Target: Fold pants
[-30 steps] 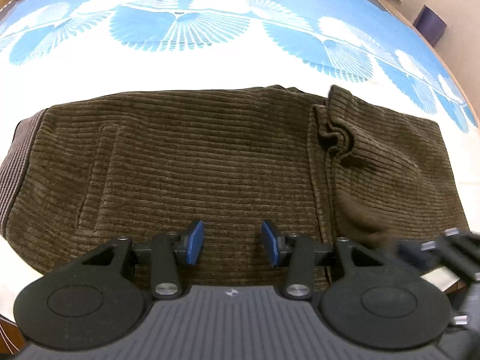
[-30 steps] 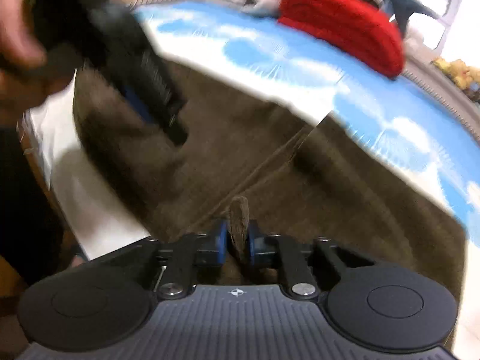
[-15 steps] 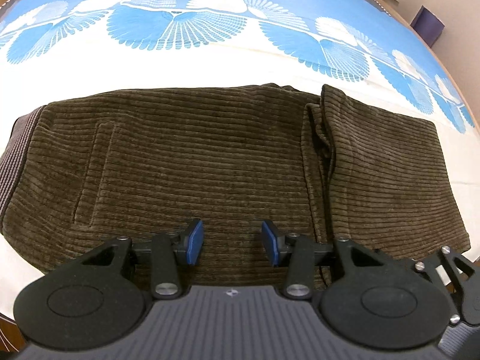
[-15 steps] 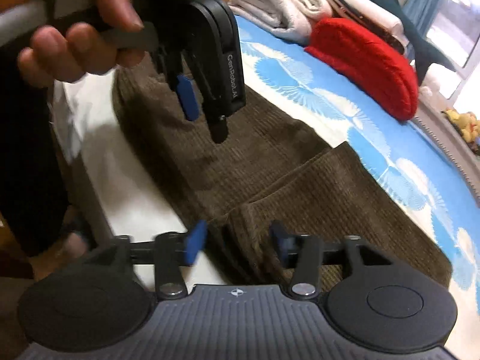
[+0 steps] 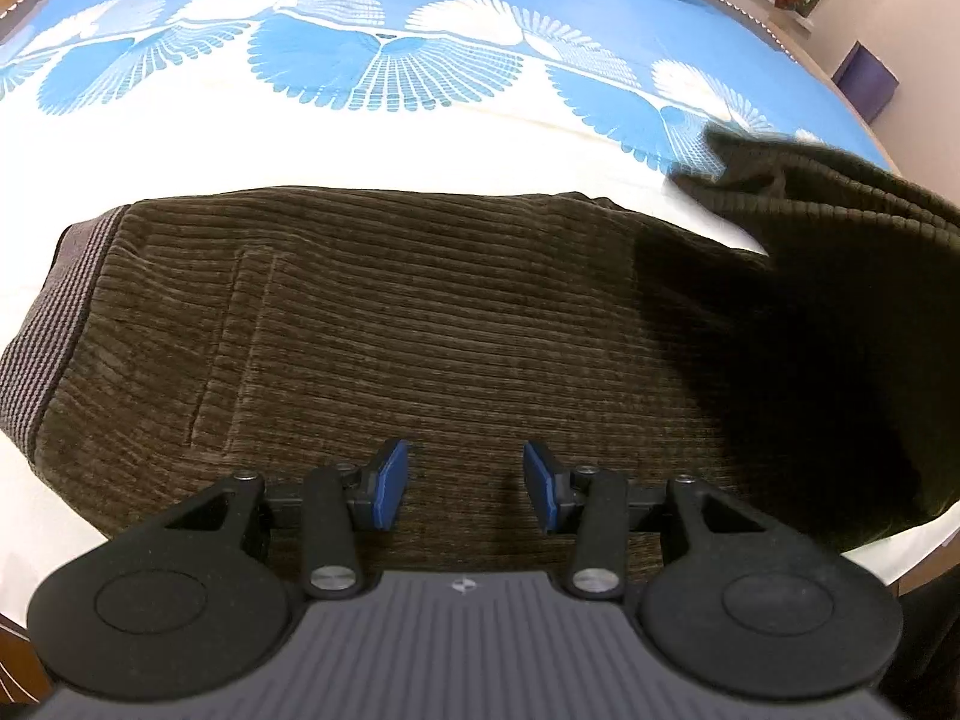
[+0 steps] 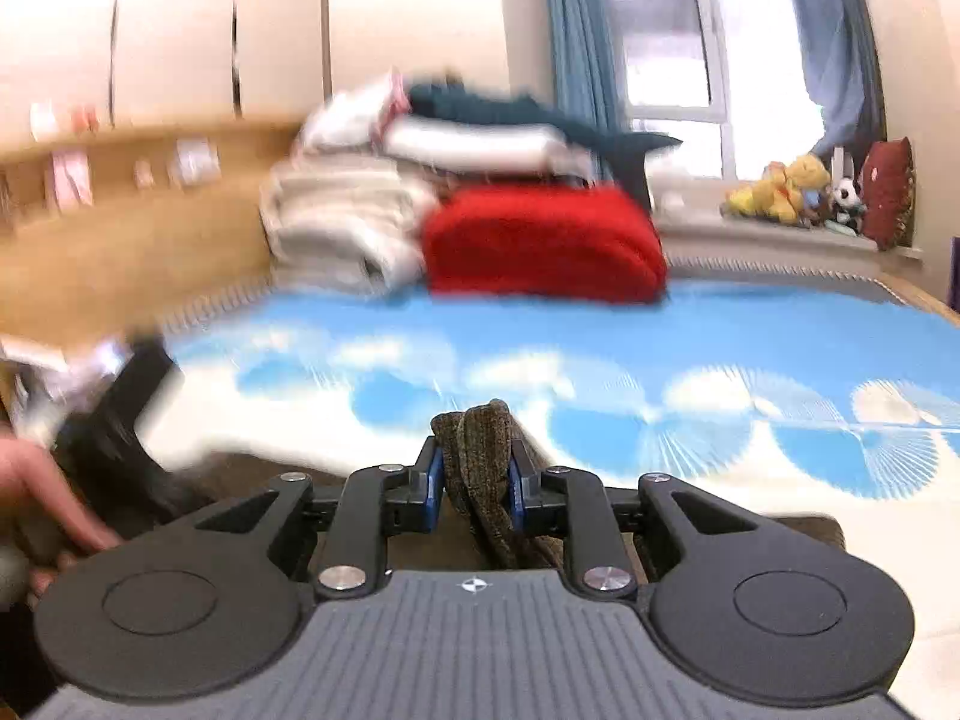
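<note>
Brown corduroy pants (image 5: 390,324) lie flat on the bed, grey waistband (image 5: 66,300) at the left. Their right end (image 5: 840,228) is lifted off the bed and casts a dark shadow on the cloth below. My left gripper (image 5: 465,483) is open and empty, just above the near edge of the pants. My right gripper (image 6: 477,474) is shut on a bunched fold of the pants (image 6: 480,450) and holds it above the bed. The left gripper and the hand holding it (image 6: 102,450) show blurred at the left of the right wrist view.
The bed has a blue and white fan-pattern sheet (image 5: 384,60). A red folded blanket (image 6: 540,246) and stacked white and dark linens (image 6: 384,204) sit at the far end. A wooden headboard (image 6: 120,240) is at the left, stuffed toys (image 6: 798,186) on the windowsill.
My right gripper opened half a second ago, then closed on the leg end and lifted it up and leftward. The left gripper stayed open over the near edge.
</note>
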A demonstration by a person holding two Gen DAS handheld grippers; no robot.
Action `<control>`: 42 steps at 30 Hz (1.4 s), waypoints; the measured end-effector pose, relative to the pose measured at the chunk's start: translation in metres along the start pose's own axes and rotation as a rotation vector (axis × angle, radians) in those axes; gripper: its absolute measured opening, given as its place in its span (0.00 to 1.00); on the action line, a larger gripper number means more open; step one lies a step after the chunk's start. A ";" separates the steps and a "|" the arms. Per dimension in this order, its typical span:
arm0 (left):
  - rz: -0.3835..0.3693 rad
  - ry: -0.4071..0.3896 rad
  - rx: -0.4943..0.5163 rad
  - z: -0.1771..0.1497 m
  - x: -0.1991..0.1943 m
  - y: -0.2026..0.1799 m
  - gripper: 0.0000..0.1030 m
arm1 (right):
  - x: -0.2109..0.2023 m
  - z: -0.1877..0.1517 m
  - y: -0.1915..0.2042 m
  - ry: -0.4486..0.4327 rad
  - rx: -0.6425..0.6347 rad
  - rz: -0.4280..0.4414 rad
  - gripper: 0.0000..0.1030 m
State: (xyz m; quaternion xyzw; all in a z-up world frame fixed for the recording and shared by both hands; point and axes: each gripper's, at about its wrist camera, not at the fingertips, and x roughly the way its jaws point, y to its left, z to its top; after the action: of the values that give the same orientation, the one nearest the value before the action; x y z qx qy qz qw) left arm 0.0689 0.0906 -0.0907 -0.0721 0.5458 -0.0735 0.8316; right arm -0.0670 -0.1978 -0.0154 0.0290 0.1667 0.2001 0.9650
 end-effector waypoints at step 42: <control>-0.100 -0.116 0.056 0.031 0.010 -0.063 0.15 | 0.050 -0.070 0.010 0.517 -0.096 0.001 0.50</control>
State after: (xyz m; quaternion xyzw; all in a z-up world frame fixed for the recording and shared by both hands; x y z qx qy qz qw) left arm 0.0989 0.0280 -0.0744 -0.0802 0.4901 -0.1257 0.8588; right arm -0.0506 -0.1692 -0.0954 -0.0687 0.3982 0.2090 0.8905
